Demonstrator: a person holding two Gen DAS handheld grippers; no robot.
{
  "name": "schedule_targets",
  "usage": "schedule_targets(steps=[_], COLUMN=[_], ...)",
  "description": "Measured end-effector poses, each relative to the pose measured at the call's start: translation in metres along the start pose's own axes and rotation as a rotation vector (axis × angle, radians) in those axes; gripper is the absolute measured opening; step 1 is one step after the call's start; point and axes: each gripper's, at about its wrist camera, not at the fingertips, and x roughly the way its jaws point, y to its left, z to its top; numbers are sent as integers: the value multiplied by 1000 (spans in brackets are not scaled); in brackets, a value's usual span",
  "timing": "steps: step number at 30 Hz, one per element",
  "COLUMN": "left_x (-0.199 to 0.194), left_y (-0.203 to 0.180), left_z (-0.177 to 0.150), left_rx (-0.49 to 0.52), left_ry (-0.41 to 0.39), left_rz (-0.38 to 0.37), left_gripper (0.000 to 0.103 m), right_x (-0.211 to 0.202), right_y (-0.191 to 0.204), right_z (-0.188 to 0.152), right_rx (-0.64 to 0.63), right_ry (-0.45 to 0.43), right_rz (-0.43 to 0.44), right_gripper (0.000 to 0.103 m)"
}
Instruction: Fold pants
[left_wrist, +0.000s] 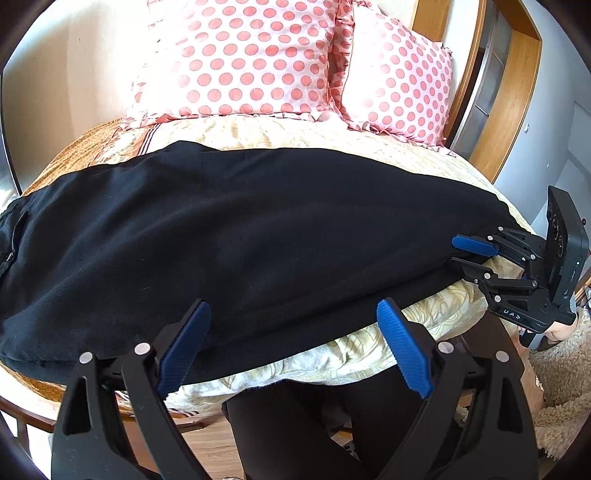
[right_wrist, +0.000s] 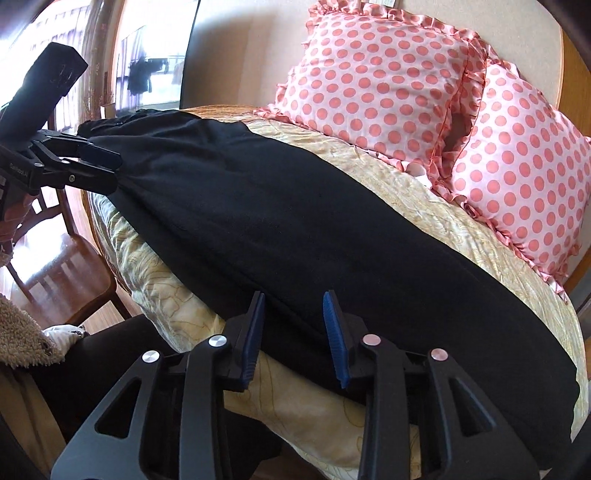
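Note:
Black pants (left_wrist: 240, 229) lie flat across the bed, folded lengthwise, waist at the left and leg ends at the right; they also fill the right wrist view (right_wrist: 295, 229). My left gripper (left_wrist: 295, 343) is open, its blue pads wide apart at the pants' near edge. It shows at the far left of the right wrist view (right_wrist: 110, 170), by the waist end. My right gripper (right_wrist: 295, 336) is open with a narrower gap, its pads straddling the near edge of the leg end. In the left wrist view it (left_wrist: 458, 251) sits at the pants' right end.
A yellow patterned bedspread (left_wrist: 369, 350) covers the bed. Two pink polka-dot pillows (left_wrist: 251, 59) (right_wrist: 376, 74) stand at the headboard. A wooden chair (right_wrist: 62, 266) stands left of the bed. The person's dark-clad legs (left_wrist: 314, 424) are at the near edge.

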Motion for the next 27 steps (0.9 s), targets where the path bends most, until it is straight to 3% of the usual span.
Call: schedule_targets(steps=[6,11,16,17,21,24,27], left_x=[-3,-9,-5,-2,11,19,24], left_y=[3,9,9,9,7,6,3], left_z=[2,9,23,25,25,16,8], left_rx=[-12,-21,-18,-21,-25,-16,10], left_ry=[-6,-29,-52,-52,-29,5,11], left_rz=[11,24,34,32,28,20,33], left_gripper=[92,92,93,93,93,93,94], right_x=[0,-22,-16,-15,-27,-48,-75], right_y=[0,-2,1,1,-7,-32,-87], right_z=[-2,-14,-16,-15,-20,-33,-57], right_rx=[-6,23,26,36,75,195,457], right_ry=[-38,-73,-49,-43,-37,-59,-97], right_rz=[13,107,92,88,55,38,-84], right_gripper=[6,5,6,7,38,39,39])
